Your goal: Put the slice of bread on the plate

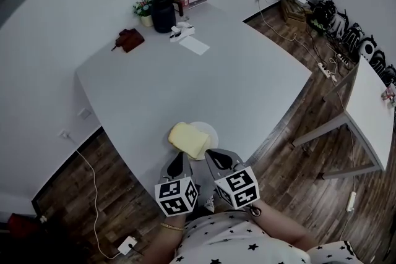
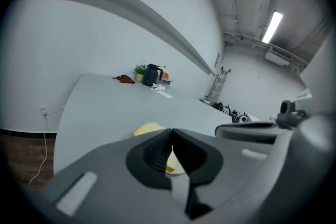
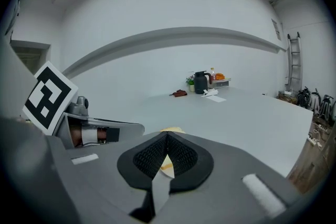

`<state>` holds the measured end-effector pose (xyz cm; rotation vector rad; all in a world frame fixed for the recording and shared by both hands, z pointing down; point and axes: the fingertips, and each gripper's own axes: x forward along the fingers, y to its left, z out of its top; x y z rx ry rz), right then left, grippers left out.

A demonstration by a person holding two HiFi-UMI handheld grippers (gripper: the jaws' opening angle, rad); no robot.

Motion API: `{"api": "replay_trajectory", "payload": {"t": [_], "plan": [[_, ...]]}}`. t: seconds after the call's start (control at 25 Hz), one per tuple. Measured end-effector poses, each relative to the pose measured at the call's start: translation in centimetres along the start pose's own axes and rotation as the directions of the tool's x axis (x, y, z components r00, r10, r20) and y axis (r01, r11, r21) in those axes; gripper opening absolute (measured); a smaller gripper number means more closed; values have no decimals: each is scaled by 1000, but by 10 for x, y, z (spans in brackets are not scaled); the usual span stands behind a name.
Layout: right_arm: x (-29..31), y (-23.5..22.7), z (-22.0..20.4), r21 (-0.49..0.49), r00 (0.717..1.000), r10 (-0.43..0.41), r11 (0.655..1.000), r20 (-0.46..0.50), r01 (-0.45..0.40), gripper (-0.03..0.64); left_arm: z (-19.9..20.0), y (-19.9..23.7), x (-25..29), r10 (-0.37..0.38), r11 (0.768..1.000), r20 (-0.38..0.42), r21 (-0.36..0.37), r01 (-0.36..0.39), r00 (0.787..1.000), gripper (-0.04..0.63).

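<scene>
In the head view, the slice of bread (image 1: 187, 139) lies on the white plate (image 1: 209, 130) near the front edge of the pale surface (image 1: 223, 80). It covers the plate's left part and reaches past its left rim. The left tool (image 1: 179, 161) and the right tool (image 1: 216, 158) sit side by side just in front of the plate, both pointing toward it and neither touching the bread. At the far end of the surface stand a black jug (image 1: 164, 13), a small potted plant (image 1: 143, 7), a brown object (image 1: 129, 40) and a sheet of paper (image 1: 195, 45).

In the left gripper view, the left tool (image 2: 171, 131) has its jaws pressed together at the tips with nothing between them. The bread (image 2: 148, 128) shows just beyond the tips, and the right tool's body (image 2: 252, 131) is alongside.

In the right gripper view, the right tool (image 3: 167, 135) is likewise fully closed and empty. An edge of the bread (image 3: 171, 129) peeks over its tips. The left tool's marker cube (image 3: 46, 96) is at the left.
</scene>
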<state>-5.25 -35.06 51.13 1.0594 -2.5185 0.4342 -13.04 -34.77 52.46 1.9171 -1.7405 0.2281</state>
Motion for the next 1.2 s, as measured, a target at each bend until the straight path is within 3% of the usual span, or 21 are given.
{"api": "replay_trajectory", "payload": {"t": [0.4,1.2], "plan": [[-10,8,3,-24,1000,-5,1000,14,6,-2,8,0,-14,-15,1000,40,-2,15,999,8],[-18,13,2,-35,1000,-13,999,24,14,-2,6,0,-20,-16,1000,40,0,16,999,8]]}}
